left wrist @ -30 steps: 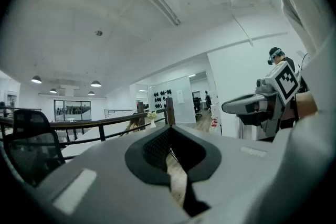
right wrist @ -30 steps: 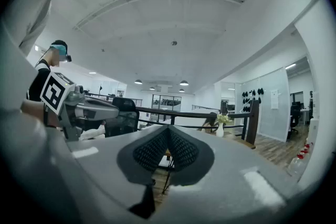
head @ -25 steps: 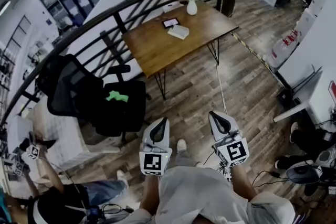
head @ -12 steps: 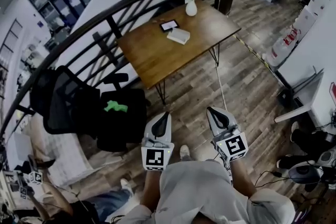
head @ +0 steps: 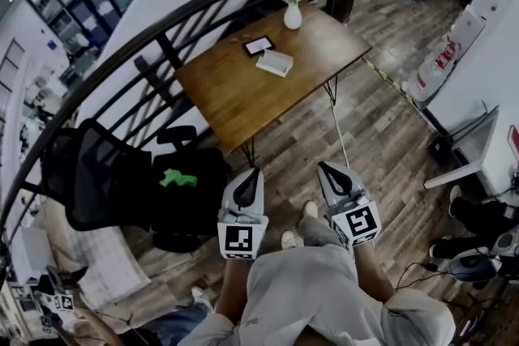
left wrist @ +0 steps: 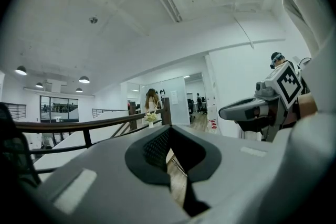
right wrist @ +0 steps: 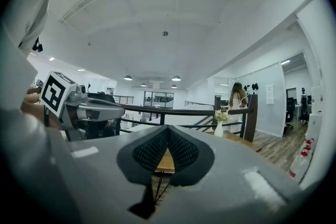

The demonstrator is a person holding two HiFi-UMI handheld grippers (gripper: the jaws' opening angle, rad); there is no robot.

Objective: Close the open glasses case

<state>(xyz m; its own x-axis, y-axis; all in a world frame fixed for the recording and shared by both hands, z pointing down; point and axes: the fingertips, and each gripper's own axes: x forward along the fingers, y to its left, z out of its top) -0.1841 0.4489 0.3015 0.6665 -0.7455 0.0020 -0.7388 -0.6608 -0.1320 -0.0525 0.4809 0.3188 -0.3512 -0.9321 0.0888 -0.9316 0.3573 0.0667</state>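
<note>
Surface: a wooden table [head: 259,69] on thin black legs stood on a wood-plank floor [head: 381,117], just beside a curved black railing [head: 162,28].
On the table: a white vase [head: 293,12] of pale flowers sat at the far end. A dark-rimmed flat thing [head: 259,45] and a pale boxy thing lay side by side near the middle.
Glasses case [head: 276,62]: it appeared to be the pale boxy thing, though it was too small to read its lid.
Room: a black office chair [head: 97,174] stood left of the table, with a green object [head: 178,177] on a black seat beside it.
Left gripper [head: 250,184]: its jaws were pressed together with nothing between them. It was held over the floor in front of the person, well apart from the table.
Right gripper [head: 334,181]: its jaws were likewise closed tight and empty. It was held near the left one, its tips pointing toward the table.
</note>
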